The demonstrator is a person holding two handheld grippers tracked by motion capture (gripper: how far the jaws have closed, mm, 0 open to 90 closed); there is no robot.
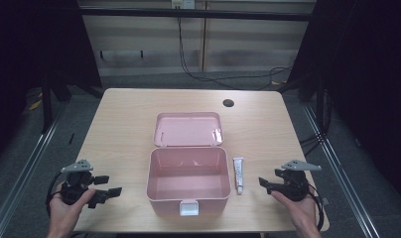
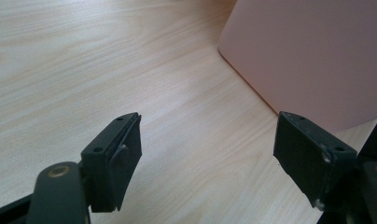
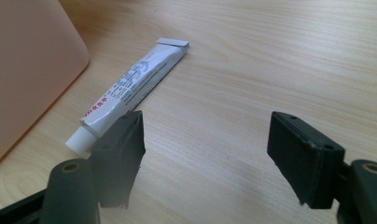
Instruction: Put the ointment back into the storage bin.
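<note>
— Sitting across the middle of the high view, the wooden table [image 1: 124, 129] is carrying a pink box [image 1: 188, 184] in the lower centre, its hinged lid [image 1: 188, 129] lying flung back just above it. Is anything lying inside?

— Nothing is showing; the box is standing empty, with its white latch [image 1: 188, 208] facing the bottom edge of the frame.

— And the thing the hands are going for?

— The white tube [image 1: 238, 174] is lying flat on the table just right of the box, apart from its wall. Its long axis is running up and down the frame, cap toward the bottom edge, crimped end toward the top.

— Which gripper is sitting nearer?

— The right gripper [image 1: 266, 184], at lower right, is pointing left toward the tube with its jaws spread wide and gripping nothing. In the right gripper view the tube [image 3: 130, 91] is slanting from centre top to lower left, its cap [image 3: 78, 140] just beside the left jaw.

— The other one?

— The left gripper [image 1: 108, 191], lower left, is likewise standing released, well apart from the tube, with the box between them.
</note>
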